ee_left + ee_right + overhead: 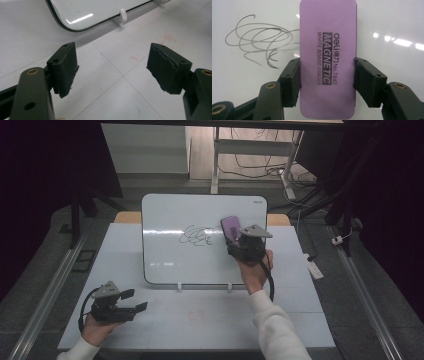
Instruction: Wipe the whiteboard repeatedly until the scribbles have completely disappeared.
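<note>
One whiteboard (165, 257) stands propped near the far edge of the table (200, 320), on two small white clip feet (179, 286). One black scribble (196, 236) marks the board. One purple magnetic whiteboard eraser (328, 60) is present. Two grippers are in use: the left gripper (136, 301) and the right gripper (231, 234), one per hand. Each trails one cable.

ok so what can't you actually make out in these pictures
- Eraser underside: hidden in the right gripper view by its own purple back, so contact with the whiteboard is unclear.
- Scribble: its right end runs behind the eraser.
- Whiteboard logo: too small to read in the high view.
- Left hand-held gripper: its body is cut off by the bottom edge.
</note>
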### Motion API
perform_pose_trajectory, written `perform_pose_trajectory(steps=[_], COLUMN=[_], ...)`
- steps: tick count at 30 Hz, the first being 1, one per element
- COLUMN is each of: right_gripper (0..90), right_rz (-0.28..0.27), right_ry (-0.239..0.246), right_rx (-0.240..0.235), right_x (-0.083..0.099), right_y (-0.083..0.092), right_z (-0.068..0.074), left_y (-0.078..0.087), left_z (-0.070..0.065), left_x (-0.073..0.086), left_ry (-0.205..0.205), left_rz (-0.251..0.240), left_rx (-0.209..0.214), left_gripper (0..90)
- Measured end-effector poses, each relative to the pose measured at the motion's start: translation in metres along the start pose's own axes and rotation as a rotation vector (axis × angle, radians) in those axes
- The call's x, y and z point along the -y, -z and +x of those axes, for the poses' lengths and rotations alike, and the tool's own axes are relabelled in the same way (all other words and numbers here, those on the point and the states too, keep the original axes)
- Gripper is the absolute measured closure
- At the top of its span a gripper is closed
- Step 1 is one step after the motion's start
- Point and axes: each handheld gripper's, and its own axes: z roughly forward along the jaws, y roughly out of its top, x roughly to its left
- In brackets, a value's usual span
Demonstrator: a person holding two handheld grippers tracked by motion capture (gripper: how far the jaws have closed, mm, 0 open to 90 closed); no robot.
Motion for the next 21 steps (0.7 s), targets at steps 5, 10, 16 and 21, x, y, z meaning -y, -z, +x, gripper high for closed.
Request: perform_pose_trajectory(steps=[5, 10, 16, 21], right_gripper=[41.2, 41.2, 41.2, 41.2], right_rz=[-0.003, 0.005, 0.041, 0.058], right_ry=[-0.003, 0.011, 0.035, 0.061], right_rx=[-0.003, -0.043, -0.14, -0.185], right_x=[0.0, -0.002, -0.003, -0.002], right_y=[-0.001, -0.009, -0.021, -0.028], right_z=[0.002, 0.019, 0.052, 0.071], left_y=[0.0, 0.0, 0.001, 0.001], left_z=[0.0, 0.001, 0.0, 0.001], left_x=[0.0, 0.0, 0.0, 0.001], left_ry=[0.004, 0.004, 0.002, 0.003], left_rz=[0.0, -0.002, -0.003, -0.004], left_rx=[0.0, -0.001, 0.0, -0.001], left_gripper=[25.3, 25.4, 25.4, 25.4])
